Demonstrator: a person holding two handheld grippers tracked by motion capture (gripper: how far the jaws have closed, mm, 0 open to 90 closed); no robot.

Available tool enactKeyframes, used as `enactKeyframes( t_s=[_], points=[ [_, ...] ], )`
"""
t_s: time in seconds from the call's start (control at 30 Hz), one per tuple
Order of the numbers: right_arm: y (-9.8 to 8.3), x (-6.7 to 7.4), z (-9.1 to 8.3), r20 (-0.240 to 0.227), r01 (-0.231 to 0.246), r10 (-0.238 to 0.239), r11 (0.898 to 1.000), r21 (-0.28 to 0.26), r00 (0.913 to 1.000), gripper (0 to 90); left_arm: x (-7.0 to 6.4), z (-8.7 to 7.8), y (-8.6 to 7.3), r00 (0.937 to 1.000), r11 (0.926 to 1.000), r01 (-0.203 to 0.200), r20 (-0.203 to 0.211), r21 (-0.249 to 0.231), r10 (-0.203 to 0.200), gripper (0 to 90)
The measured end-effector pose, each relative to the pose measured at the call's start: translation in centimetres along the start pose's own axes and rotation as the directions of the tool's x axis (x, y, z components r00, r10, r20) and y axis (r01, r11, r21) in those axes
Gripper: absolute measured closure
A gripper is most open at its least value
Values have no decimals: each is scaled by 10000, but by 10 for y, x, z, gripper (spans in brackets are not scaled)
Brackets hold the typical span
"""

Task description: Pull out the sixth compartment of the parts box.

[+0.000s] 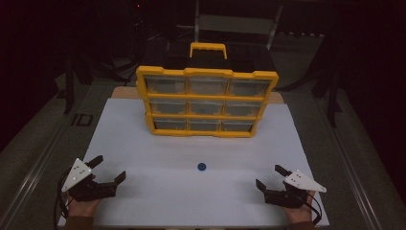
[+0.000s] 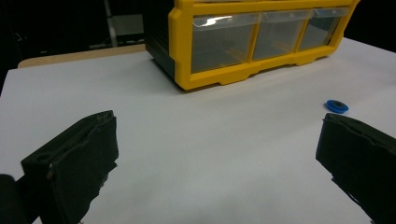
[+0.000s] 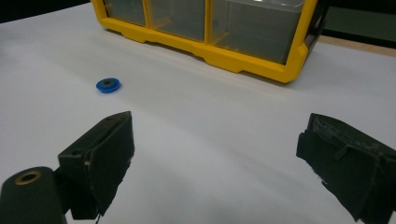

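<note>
High view: both grippers rest apart at the near edge, nothing held.

Left gripper sits at the near left corner of the white board, jaws spread and empty; the small blue ring lies alone at mid-board, in front of the yellow drawer organizer; right gripper waits near right, jaws also spread. Likely the ring is the target: I would approach low, straddle it squarely, and close gently so that it does not skid.
</note>
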State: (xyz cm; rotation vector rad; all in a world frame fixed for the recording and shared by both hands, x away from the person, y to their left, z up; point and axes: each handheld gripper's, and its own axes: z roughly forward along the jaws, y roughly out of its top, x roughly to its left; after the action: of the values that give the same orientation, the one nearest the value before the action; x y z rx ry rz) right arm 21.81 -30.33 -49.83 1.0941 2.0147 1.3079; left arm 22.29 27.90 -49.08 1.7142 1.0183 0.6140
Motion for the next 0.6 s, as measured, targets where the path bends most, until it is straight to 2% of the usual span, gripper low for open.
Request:
enactKeyframes(
  t_s=[0.6],
  points=[
    [2,0,3,-131,-159,160,9999,14,9998,90,-4,3,-1,9999,9999,-137,46,73,136,0]
  ],
)
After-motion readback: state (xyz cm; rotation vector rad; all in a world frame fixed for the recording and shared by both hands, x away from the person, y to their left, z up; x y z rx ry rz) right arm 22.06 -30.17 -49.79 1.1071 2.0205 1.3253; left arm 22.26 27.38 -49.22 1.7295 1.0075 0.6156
